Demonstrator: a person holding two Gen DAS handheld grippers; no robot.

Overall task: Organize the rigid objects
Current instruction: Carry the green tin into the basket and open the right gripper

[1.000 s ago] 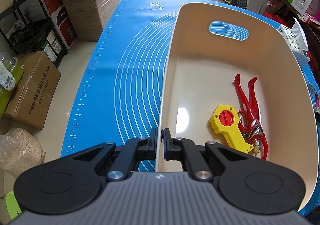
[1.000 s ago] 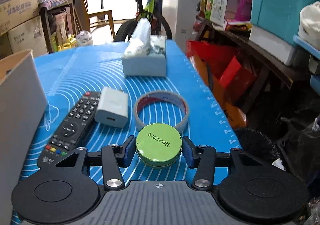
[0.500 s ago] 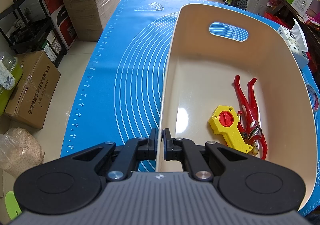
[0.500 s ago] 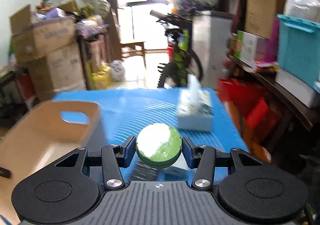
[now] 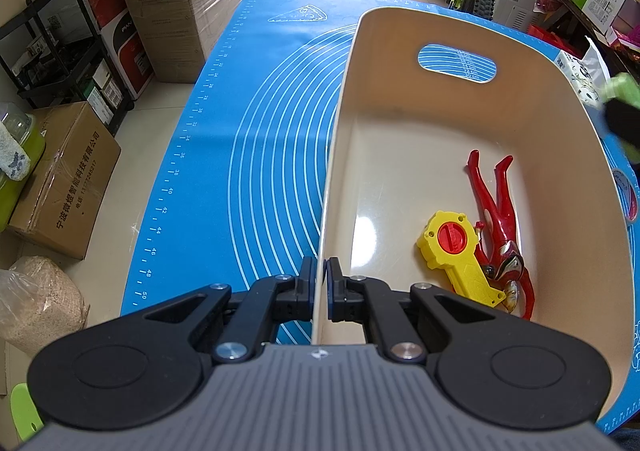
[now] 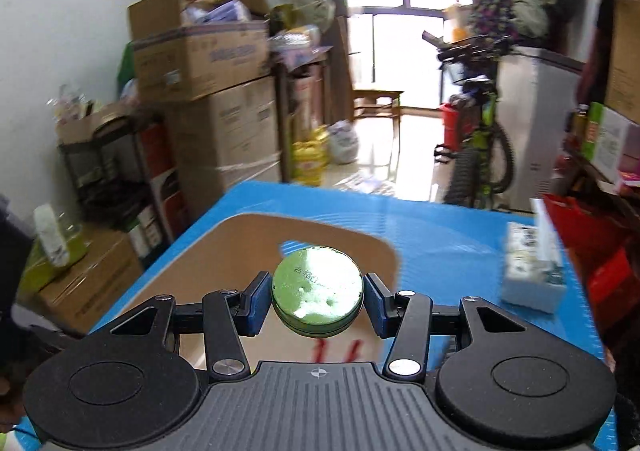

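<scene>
Left wrist: my left gripper (image 5: 321, 283) is pinching the cream bin (image 5: 400, 123) wall, jaws nearly together; a yellow toy (image 5: 456, 251) and red figure (image 5: 500, 223) are lying inside.

Right wrist: my right gripper (image 6: 317, 301) is holding the green tin (image 6: 318, 287), jaws clamping it above the bin (image 6: 224, 263).

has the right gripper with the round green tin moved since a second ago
Yes. The right gripper, shut on the round green tin, rose off the blue mat and swung left over the beige bin.
</scene>
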